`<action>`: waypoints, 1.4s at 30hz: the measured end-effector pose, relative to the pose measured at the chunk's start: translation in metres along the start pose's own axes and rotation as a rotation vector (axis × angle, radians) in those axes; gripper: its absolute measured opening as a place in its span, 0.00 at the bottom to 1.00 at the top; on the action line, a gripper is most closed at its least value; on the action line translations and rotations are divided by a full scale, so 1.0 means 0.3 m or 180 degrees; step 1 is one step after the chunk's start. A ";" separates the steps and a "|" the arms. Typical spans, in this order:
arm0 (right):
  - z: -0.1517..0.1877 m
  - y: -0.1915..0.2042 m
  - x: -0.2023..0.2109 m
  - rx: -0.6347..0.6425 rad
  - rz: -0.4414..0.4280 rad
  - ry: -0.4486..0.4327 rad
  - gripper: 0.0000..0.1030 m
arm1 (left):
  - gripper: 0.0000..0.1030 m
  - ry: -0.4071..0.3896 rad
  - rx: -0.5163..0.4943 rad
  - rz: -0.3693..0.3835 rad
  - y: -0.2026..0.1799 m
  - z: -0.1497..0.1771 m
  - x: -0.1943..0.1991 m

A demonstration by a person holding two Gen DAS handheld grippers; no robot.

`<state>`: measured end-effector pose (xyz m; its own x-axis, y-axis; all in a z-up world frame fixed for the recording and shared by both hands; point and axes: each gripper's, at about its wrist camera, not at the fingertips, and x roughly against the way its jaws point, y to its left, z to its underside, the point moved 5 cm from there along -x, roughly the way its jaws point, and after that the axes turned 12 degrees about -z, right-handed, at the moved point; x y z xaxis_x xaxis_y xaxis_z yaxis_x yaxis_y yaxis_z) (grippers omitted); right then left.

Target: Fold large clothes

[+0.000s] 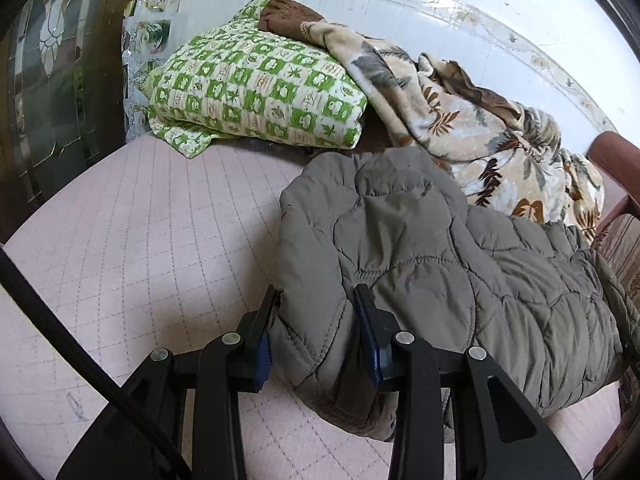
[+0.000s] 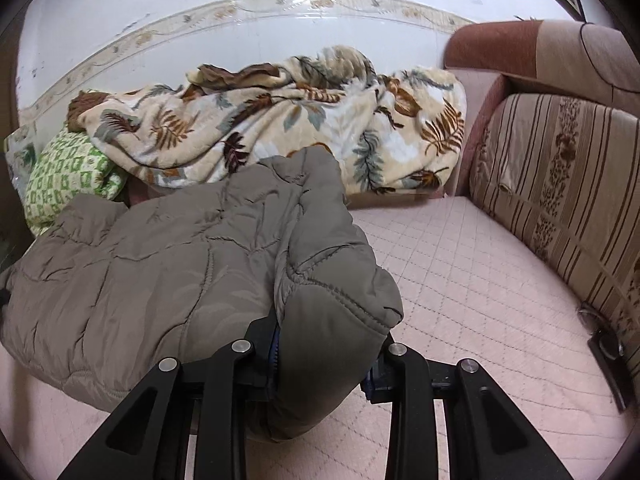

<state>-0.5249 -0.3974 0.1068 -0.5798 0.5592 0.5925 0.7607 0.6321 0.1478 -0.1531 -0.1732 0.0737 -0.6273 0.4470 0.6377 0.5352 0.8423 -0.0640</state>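
Jacket (image 1: 420, 248), grey-brown and quilted, lies on the pink bed cover (image 1: 140, 240), its near edge pinched in the left gripper (image 1: 316, 300) and right gripper (image 2: 332, 344), both clamped narrow on padding. Slick, bulky fabric may slip free or sag unevenly. At twelve o'clock, a leafy blanket (image 2: 280, 120) and green checked quilt (image 1: 256, 84) crowd the folding space.

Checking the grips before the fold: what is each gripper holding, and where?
Both hold the jacket: the left gripper and the right gripper each clamp a padded edge.
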 end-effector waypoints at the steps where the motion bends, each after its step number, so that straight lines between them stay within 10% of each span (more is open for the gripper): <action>1: 0.003 0.003 0.017 0.0006 -0.0021 -0.0001 0.31 | 0.34 0.0005 0.0004 0.0024 0.006 0.001 0.016; 25: 0.290 -0.014 0.200 -0.0245 -0.0121 0.0478 0.36 | 0.30 -0.0034 -0.0211 -0.0036 0.082 0.235 0.281; 32: 0.359 -0.175 0.176 -0.1248 -0.0335 0.0750 0.73 | 0.37 -0.0007 -0.0256 -0.0002 0.052 0.246 0.272; 35: 0.356 -0.220 0.232 -0.1536 -0.0319 0.0615 0.73 | 0.42 -0.0065 -0.0296 -0.0019 0.031 0.243 0.278; 42: 0.204 -0.069 0.402 -0.0693 0.0016 -0.0223 0.76 | 0.56 -0.0349 -0.0594 -0.0102 -0.063 0.248 0.313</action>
<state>-0.6285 -0.3103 0.1268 -0.5889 0.6028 0.5383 0.8043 0.5028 0.3168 -0.2641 -0.1246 0.0778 -0.6979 0.4597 0.5492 0.6032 0.7907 0.1047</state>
